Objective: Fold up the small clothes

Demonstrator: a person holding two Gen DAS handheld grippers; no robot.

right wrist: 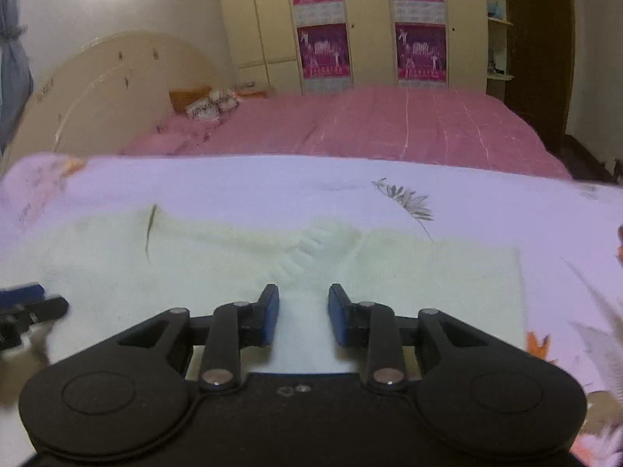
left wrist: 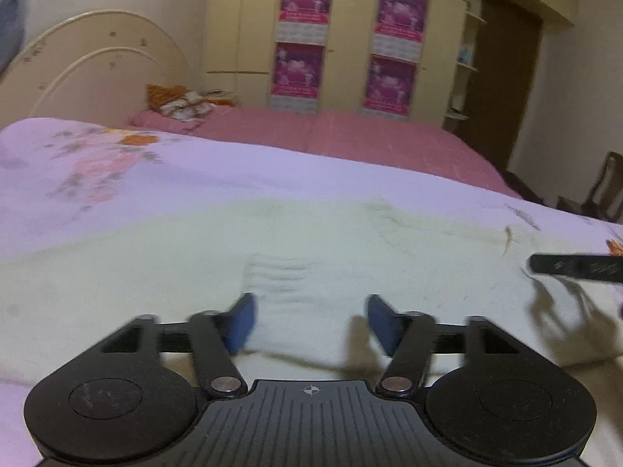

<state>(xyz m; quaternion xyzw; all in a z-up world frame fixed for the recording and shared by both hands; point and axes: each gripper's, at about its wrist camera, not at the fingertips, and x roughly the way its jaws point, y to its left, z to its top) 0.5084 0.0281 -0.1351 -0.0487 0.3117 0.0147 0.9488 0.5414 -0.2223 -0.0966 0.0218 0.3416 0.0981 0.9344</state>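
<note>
Pale cream knitted garment (left wrist: 311, 241) lies flat on the lilac floral bedsheet (left wrist: 117, 163), long axis running left to right across both views. Left gripper (left wrist: 309, 323): jaws wide apart, nothing between them, near hem just below the pads. Right gripper (right wrist: 303, 315): jaws narrowly apart, also empty, over the hem at lower centre. Neither gripper looks nearer.

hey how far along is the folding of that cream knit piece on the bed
Done: the cream knit garment lies spread flat on the floral sheet, with a straight edge at its right side. How many folds it has had cannot be told.
In hand: nothing. The left gripper and right gripper are both open above the cloth, gripping none of it.
Left: probably another fold, since the piece still covers a broad area.
</note>
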